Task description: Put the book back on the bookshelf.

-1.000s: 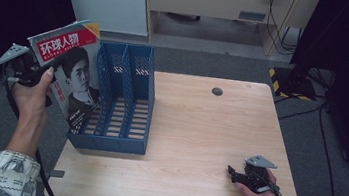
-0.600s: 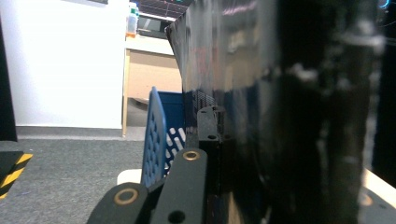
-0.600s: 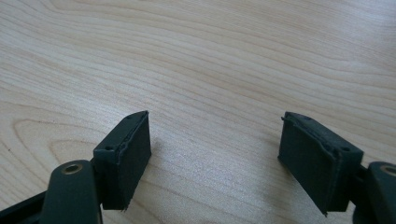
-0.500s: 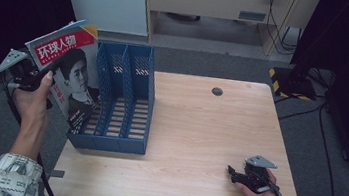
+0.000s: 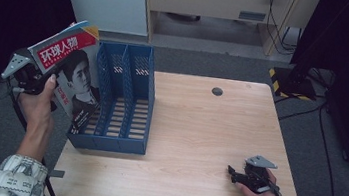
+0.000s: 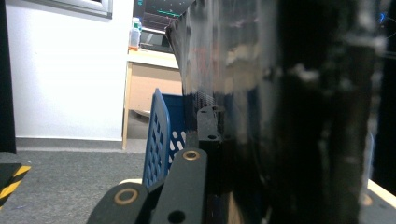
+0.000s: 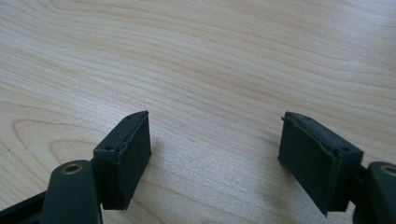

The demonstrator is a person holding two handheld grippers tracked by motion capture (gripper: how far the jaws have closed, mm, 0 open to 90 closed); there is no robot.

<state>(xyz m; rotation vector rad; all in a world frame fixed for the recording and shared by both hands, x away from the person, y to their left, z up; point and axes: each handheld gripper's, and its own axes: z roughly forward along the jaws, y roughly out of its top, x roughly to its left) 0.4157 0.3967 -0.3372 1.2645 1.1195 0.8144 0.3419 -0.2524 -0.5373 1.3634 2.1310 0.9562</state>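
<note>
**Magazine held up beside the blue file rack, left of the worktop's edge.**
The left tongs (image 5: 38, 83) are clamped on the lower left part of the magazine (image 5: 68, 67), which stands nearly upright and tilted in the air, touching or just beside the outer wall of the file rack (image 5: 124, 102); which of the two cannot be told. It looks light, thin and glossy, so it will likely flex and droop away from the pinch, and the slick cover may slide. A hold near the spine edge, where the pages are bound and stiffest, seems soundest for steering it into a slot. The right tongs (image 7: 215, 154) rest low over the worktop (image 5: 198, 131), jaws apart and gripping nothing.
</note>
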